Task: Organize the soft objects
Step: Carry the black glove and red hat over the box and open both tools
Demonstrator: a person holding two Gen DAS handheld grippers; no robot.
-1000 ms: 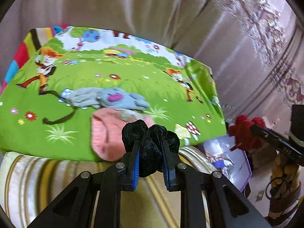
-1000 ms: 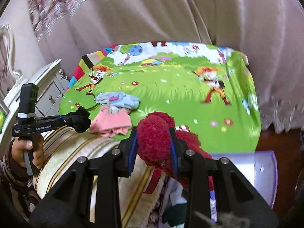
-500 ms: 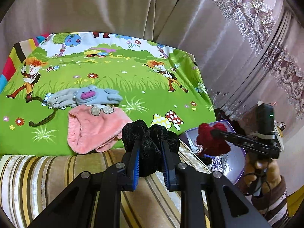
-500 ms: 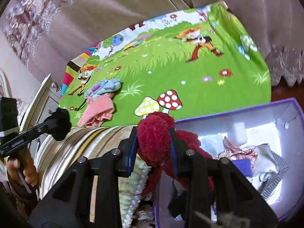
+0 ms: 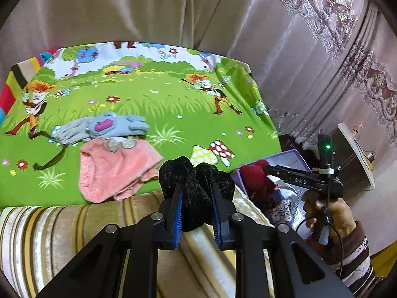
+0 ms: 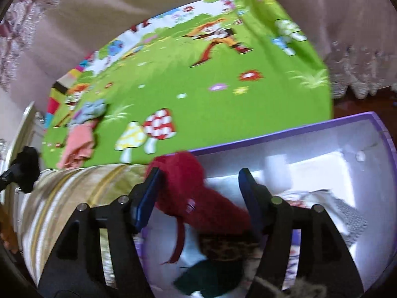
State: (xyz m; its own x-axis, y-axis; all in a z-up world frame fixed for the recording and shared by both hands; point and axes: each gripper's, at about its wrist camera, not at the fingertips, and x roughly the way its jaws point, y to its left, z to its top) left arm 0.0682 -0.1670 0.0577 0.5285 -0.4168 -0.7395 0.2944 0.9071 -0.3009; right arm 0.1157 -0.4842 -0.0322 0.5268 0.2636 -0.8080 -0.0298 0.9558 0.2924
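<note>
- Left gripper (image 5: 196,198): fingers squeezed tight on a black fuzzy scrunchie (image 5: 196,183), low in the frame, held up over the striped bed edge (image 5: 62,226) for carrying.
- Right gripper (image 6: 198,193): fingers opening, red fluffy thing (image 6: 188,186) loose between them, right above the purple box (image 6: 359,121), likely to drop in.
- Pink hat (image 5: 116,171) and grey gloves (image 5: 104,129) left of middle on the green cartoon sheet (image 5: 161,109).
- Beige curtains (image 5: 148,7) across the top.

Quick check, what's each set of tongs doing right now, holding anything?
Left tongs: shut on the black velvet scrunchie.
Right tongs: opening over the purple box; the red fuzzy item is between them, touching one pad only.
</note>
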